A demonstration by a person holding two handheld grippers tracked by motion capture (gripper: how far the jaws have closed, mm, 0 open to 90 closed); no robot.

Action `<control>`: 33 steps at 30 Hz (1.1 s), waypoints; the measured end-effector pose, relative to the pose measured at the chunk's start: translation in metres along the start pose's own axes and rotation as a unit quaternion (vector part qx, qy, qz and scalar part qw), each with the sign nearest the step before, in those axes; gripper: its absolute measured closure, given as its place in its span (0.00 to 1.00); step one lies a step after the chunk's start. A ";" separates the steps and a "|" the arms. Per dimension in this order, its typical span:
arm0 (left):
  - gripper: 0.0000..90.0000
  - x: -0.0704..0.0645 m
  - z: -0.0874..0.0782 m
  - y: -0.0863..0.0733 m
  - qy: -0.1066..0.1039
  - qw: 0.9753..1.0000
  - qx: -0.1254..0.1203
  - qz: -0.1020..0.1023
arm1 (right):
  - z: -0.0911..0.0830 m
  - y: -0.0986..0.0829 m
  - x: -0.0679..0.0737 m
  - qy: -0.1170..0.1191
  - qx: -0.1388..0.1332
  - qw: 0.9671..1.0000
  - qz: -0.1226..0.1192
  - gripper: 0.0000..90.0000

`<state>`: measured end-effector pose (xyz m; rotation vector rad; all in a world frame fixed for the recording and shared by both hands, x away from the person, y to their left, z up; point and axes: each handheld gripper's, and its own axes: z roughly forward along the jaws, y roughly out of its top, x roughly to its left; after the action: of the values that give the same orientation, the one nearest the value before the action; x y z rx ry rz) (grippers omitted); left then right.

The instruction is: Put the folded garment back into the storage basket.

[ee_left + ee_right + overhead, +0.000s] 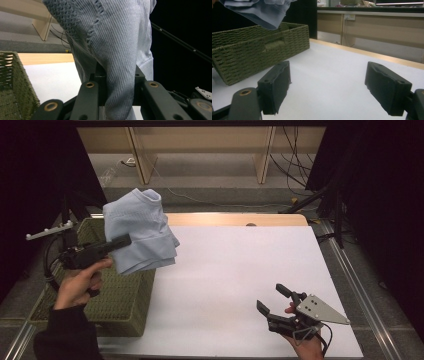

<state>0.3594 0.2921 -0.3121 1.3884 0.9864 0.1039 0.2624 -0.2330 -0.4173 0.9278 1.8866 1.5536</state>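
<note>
Nearest the person, at about five o'clock on the worktop point(235, 285), the right gripper point(276, 300) rested low in the hand, its fingers point(274, 87) spread wide with nothing between them, pointing toward ten o'clock. The white surface ahead of it lay bare.

Farther off, at about nine o'clock, the left gripper point(122, 241) was raised above the worktop's left edge. Its fingers point(100, 75) were pinched narrow on a fold of the cloth point(140, 230), a pale blue ribbed knit that hung bunched in the air, clear of the worktop. Beneath and just left of it sat the basket point(120, 300), a green woven one with its near corner at seven o'clock.

The step in hand looked like carrying the cloth to the basket. The next move would call for swinging the left gripper toward eight o'clock until the cloth hung over the basket's opening, lowering it so the trailing hem cleared the rim, then parting the fingers.
</note>
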 end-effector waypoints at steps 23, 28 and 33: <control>0.83 0.022 -0.039 0.007 0.038 0.999 -0.027 -0.010 | 0.000 0.000 0.000 0.001 0.001 1.000 0.000 0.24; 0.83 0.029 -0.046 0.007 0.049 0.998 -0.025 -0.010 | 0.001 0.000 0.001 0.001 0.001 1.000 0.001 0.24; 0.83 0.035 -0.054 0.007 0.057 0.998 -0.029 -0.017 | 0.000 0.000 0.000 0.001 0.001 1.000 0.000 0.24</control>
<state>0.3502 0.3558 -0.3171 1.3235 1.0920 0.1869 0.2625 -0.2324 -0.4175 0.9275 1.8892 1.5548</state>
